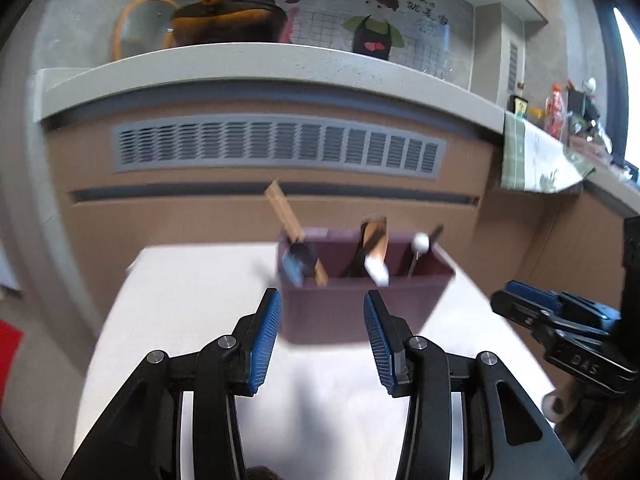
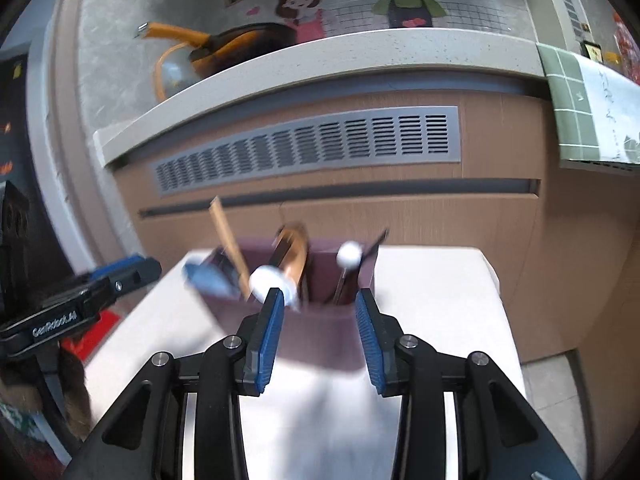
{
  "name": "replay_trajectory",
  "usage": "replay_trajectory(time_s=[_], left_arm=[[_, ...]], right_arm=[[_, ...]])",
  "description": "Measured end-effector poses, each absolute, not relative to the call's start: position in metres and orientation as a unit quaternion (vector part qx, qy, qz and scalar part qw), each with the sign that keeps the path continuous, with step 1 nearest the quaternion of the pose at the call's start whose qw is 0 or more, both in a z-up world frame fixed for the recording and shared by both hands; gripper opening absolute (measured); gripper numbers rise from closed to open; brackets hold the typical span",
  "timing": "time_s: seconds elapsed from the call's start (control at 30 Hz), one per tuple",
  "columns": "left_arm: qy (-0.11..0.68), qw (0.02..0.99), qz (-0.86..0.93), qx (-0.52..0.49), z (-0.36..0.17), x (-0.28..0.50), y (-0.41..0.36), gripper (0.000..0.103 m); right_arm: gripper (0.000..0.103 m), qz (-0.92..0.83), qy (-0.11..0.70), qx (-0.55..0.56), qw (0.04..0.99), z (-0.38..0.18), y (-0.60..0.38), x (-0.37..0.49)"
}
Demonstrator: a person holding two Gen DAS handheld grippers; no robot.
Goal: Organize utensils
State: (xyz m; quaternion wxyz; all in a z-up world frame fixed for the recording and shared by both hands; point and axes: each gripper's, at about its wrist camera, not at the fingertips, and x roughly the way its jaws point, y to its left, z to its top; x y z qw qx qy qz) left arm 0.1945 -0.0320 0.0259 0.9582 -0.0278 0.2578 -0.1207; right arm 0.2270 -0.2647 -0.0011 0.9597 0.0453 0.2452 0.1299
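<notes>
on the white table [image 1: 192, 320] the purple caddy [image 1: 352, 304] w/ utensils sits just ahead; my left gripper [image 1: 322, 336] & right gripper [image 2: 320, 334] both wide, empty. i'd pick one handle, approach slow.

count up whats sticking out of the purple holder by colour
In the purple plastic utensil holder, as far as the motion blur allows:
Tan wooden sticks: 1
Brown wooden utensil: 1
Blue-headed utensil: 1
White-handled utensil: 1
White ball-topped thin utensil: 1
Total: 5
</notes>
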Motion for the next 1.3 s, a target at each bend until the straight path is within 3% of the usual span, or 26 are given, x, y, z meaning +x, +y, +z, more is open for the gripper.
replay_trajectory(time_s=[0.3,0.43,1.3], left_arm=[[0.275,0.961,-0.04,-0.001,0.014,0.104,-0.025,0.044],[0.269,0.962,-0.048,-0.001,0.015,0.088,-0.025,0.044],[0.284,0.956,-0.077,-0.002,0.012,0.085,-0.036,0.044]], right_arm=[[0.035,0.138,0.284,0.03,0.948,-0.023,-0.252,0.135],[0.035,0.113,0.263,0.021,0.958,-0.027,-0.25,0.115],[0.035,0.111,0.254,0.019,0.961,-0.028,-0.248,0.1]])
